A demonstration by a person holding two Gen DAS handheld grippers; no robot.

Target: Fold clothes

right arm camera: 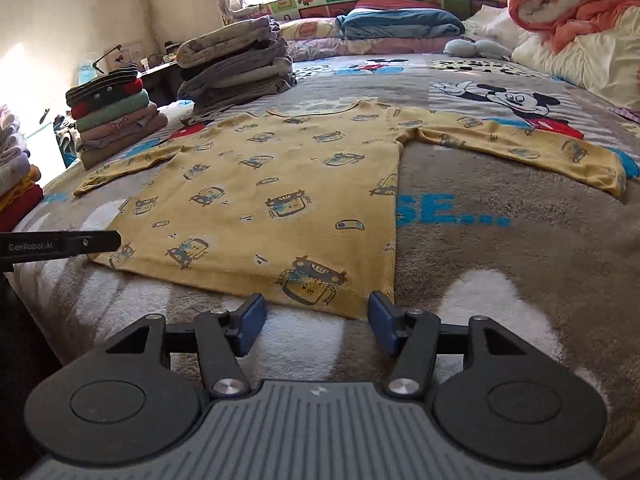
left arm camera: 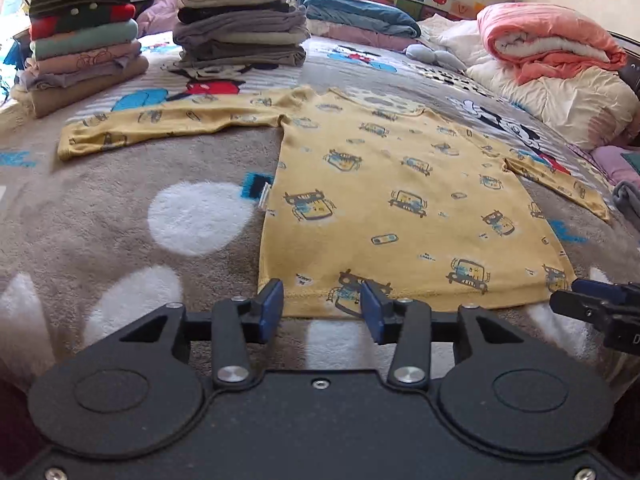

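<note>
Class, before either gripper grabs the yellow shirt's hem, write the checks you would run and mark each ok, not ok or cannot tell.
1. Shirt lies flat on the blanket, sleeves spread: ok.
2. Left gripper jaws open at the hem: ok.
3. Right gripper jaws open at the hem: ok.
4. Hem already between either gripper's jaws: cannot tell.
5. Folded stacks stand clear of the shirt: ok.

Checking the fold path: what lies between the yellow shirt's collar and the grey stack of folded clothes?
Only bare cartoon-print blanket lies between the yellow shirt collar and the grey stack, clearest in the right wrist view.
</note>
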